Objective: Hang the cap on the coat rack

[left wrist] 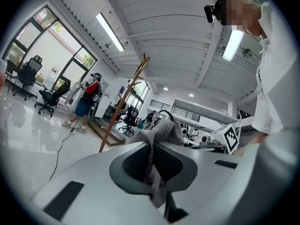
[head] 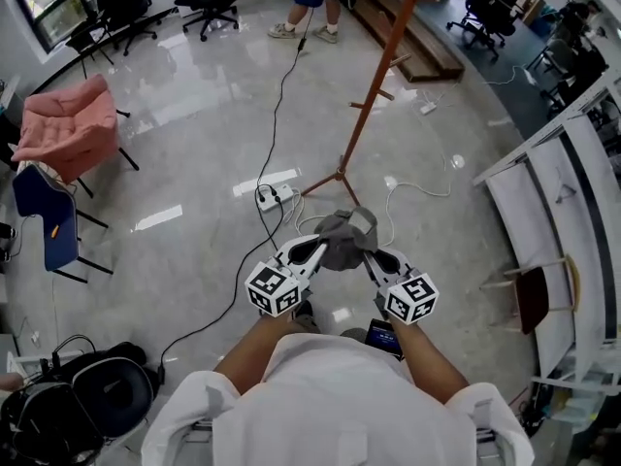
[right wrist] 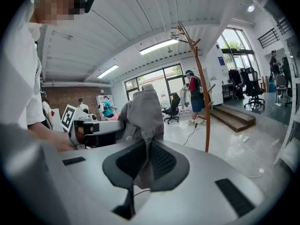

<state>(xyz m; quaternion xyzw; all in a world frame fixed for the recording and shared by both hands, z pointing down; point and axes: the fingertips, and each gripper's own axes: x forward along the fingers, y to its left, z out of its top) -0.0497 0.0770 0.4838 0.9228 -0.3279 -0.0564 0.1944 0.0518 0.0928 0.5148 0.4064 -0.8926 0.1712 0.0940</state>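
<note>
A grey cap [head: 346,237] hangs in the air between my two grippers, above the floor in front of me. My left gripper [head: 312,251] is shut on the cap's left edge, with grey cloth [left wrist: 154,172] pinched between its jaws. At the cap's right edge my right gripper [head: 377,258] is shut too, and cloth [right wrist: 143,144] runs down between its jaws. The orange wooden coat rack [head: 380,78] stands just beyond the cap, its tripod foot [head: 337,176] on the floor. Its pole [right wrist: 202,97] with top hooks rises ahead in the right gripper view.
A white power strip [head: 275,196] and cables lie on the glossy floor near the rack's foot. A pink chair [head: 66,127] and a blue chair [head: 44,217] stand at left, white benches [head: 543,192] at right. A person [head: 312,0] stands far behind.
</note>
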